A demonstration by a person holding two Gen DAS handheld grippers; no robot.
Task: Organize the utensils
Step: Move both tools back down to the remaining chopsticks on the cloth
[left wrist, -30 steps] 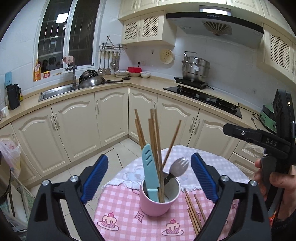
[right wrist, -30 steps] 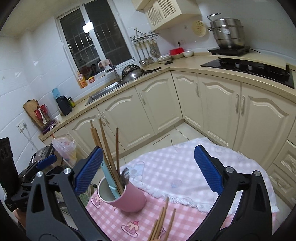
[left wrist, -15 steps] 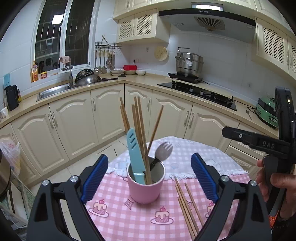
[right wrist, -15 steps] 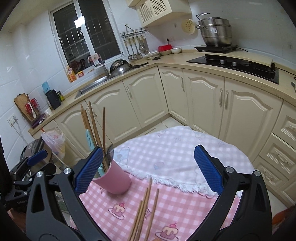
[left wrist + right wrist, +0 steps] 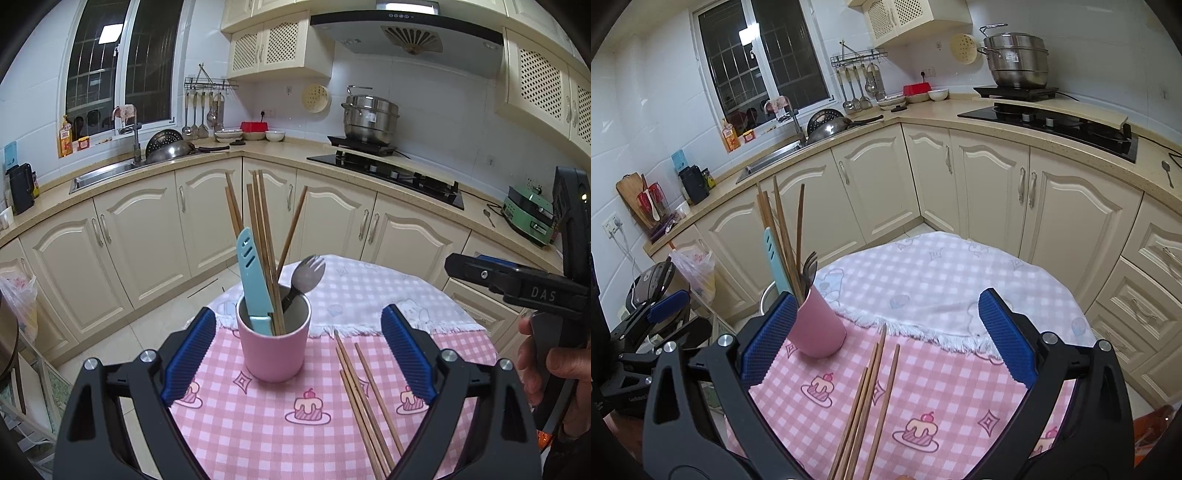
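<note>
Loose brown wooden chopsticks (image 5: 866, 406) lie lengthwise between the gaping, empty right gripper (image 5: 886, 343), right of the pink cup (image 5: 272, 341). Left gripper (image 5: 295, 354) also wide open, empty; right is nearer.

- Left gripper (image 5: 297, 356) sits level, jaws spread wide, blue ribbed pads (image 5: 190, 356) facing each other with nothing between them.
- Right gripper (image 5: 886, 347) is just as wide apart, blue pads (image 5: 1006, 338) clear of contact, nothing pinched.
- From the left wrist view, the right gripper's black body shows at the far right, a bare hand (image 5: 554, 373) wrapped round its handle.
- From the right wrist view, the left gripper appears low at the left edge, one blue pad visible.
</note>
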